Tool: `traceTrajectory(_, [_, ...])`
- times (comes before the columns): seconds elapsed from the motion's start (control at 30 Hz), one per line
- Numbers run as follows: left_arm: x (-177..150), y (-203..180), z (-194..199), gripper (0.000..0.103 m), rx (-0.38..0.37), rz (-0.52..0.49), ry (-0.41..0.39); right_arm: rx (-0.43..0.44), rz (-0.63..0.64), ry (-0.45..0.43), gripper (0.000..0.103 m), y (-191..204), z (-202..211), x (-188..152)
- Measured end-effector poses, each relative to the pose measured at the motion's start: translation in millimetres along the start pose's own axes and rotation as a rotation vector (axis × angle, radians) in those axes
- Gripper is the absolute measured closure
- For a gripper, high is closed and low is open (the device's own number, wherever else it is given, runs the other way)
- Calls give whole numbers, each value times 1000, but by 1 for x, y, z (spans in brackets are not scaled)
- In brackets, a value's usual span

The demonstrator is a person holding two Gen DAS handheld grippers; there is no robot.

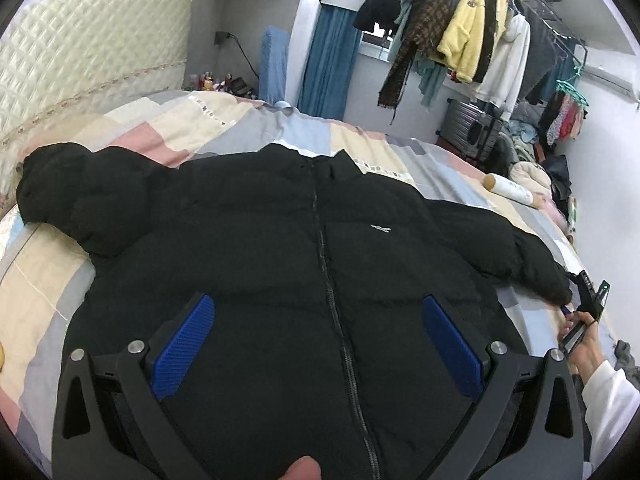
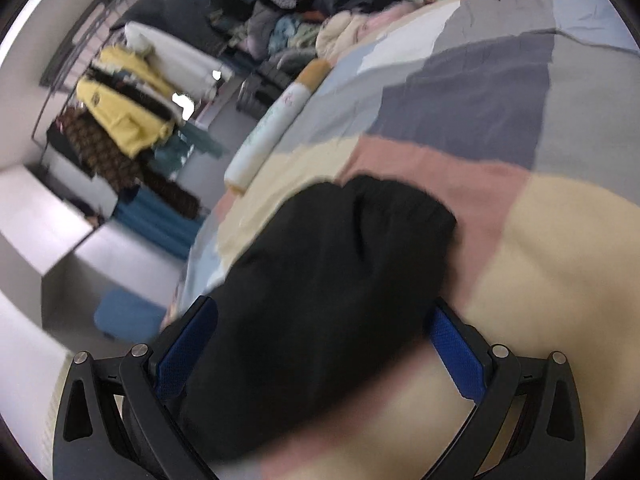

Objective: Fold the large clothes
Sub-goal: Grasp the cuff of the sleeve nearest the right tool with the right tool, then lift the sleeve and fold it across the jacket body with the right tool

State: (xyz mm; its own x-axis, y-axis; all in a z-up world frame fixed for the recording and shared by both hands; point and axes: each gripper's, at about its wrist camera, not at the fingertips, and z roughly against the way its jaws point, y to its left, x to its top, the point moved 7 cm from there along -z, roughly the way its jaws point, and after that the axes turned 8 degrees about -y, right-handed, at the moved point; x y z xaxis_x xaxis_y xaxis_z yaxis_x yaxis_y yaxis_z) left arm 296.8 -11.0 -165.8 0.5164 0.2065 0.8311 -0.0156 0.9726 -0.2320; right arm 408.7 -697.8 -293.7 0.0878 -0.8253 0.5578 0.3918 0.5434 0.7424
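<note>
- Jacket [image 1: 304,264]: black padded one, zipped, lying front-up on the bed [image 1: 36,280]; collar at the far side, hem at the near side, zip running near-to-far as its long axis.
- Sleeves: one sleeve [image 1: 80,196] spreads to the far left toward the headboard [image 1: 92,48]; the other sleeve [image 1: 532,256] runs out to the right, its cuff close to the bed's right edge.
- Left gripper [image 1: 318,344]: hovers over the jacket's lower front, jaws spread wide, one on each side of the zip; nothing between them is pinched.
- Right gripper [image 2: 324,352]: jaws spread, straddling the right sleeve's cuff [image 2: 352,248]; the picture is blurred, so contact between pads and cloth cannot be told, but no pinch is evident.
- Governing relation: the cuff lies directly ahead of and between the right jaws, its length pointing away from them; the right hand is clearly the nearer one to this sleeve, the left being well apart over the body. Judged next step: closing on the cuff and carrying it leftward across the chest.
- Surroundings: a rolled cylinder [image 1: 510,192] near the bed's far right edge; a clothes rack [image 1: 480,28] hung with garments, including a yellow jacket [image 1: 464,36]; a suitcase [image 1: 472,128] below it. No container holds anything relevant to the task.
</note>
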Motion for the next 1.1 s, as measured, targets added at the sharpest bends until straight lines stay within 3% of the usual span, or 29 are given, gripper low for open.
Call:
traceTrajectory(0.07, [0, 5, -5, 0, 15, -5, -17, 12, -9, -22, 6, 4, -10, 7])
traceTrajectory(0.1, [0, 8, -8, 0, 26, -12, -23, 9, 1, -25, 20, 6, -16, 9])
traceTrajectory(0.13, [-1, 9, -10, 0, 35, -22, -25, -2, 16, -23, 43, 7, -22, 10])
traceTrajectory(0.2, [-3, 13, -14, 0, 55, -36, -16, -16, 13, -7, 60, 4, -33, 12])
traceTrajectory(0.37, [-8, 19, -19, 0, 79, -47, 1, -25, 48, -44, 61, 9, -34, 18])
traceTrajectory(0.47, [-6, 21, -17, 0, 105, -53, -8, -48, 72, -71, 68, 13, -20, 30])
traceTrajectory(0.53, [-3, 22, -11, 0, 118, -62, -23, -36, 85, -99, 82, 19, -1, 45])
traceTrajectory(0.63, [3, 27, -1, 0, 118, -56, -51, 20, 102, -97, 92, 41, 20, 61])
traceTrajectory(0.8, [3, 32, 10, 0, 115, -63, -53, 44, 210, -135, 95, 96, 55, 88])
traceTrajectory(0.93, [8, 42, 28, 0, 181, -93, -100, 48, 273, -188, 97, 141, 84, 107])
traceTrajectory(1.1, [12, 58, 45, 0, 189, -97, -119, 59, 291, -228, 97, 179, 105, 118])
